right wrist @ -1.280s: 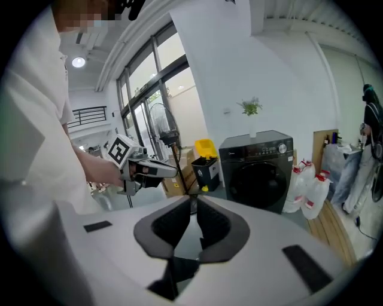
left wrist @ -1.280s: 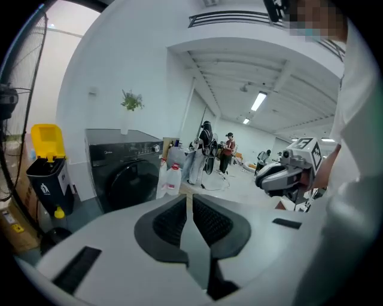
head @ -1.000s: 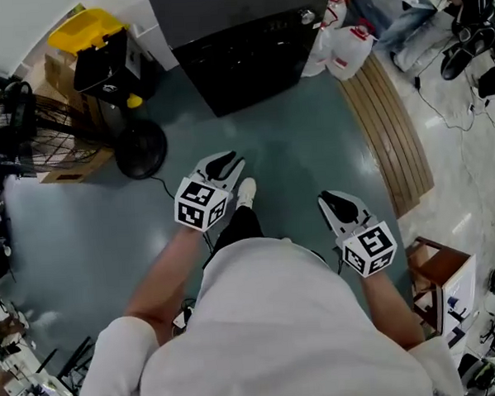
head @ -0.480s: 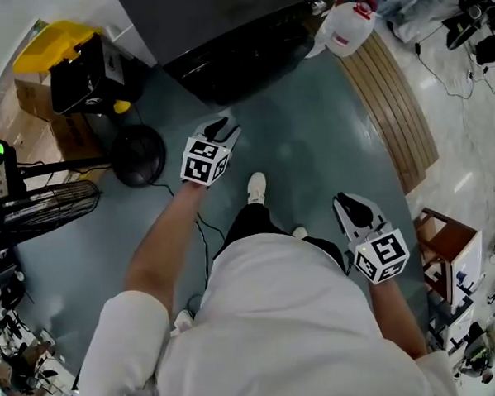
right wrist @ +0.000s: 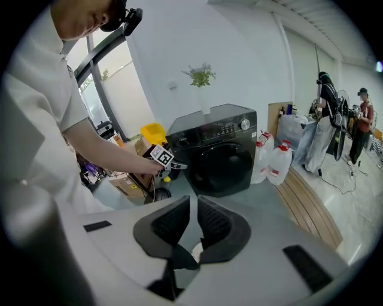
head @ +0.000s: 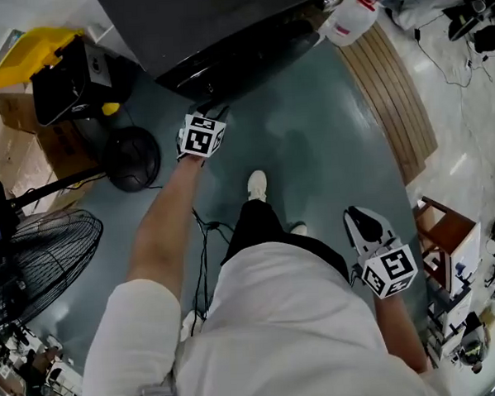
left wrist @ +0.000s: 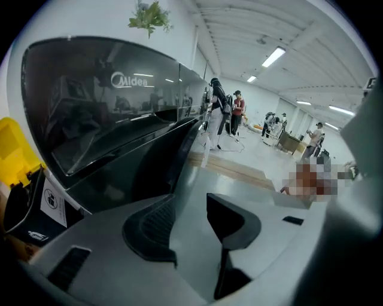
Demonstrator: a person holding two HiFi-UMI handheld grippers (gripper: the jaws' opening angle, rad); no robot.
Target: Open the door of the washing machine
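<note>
- Washing machine door (head: 248,56), head view: it is closed, dark and glossy, at the far edge. Your left gripper (head: 212,114) is just short of the door's left end. Your right gripper (head: 360,218) hangs well back, near you.
- Left gripper view: your fingers (left wrist: 152,224) are spreading apart with nothing between them. The door lies just ahead, slightly left of the tips.
- Right gripper view: the jaws are all but together and empty. Your left hand is far nearer, so the door's left rim looks like its target.
</note>
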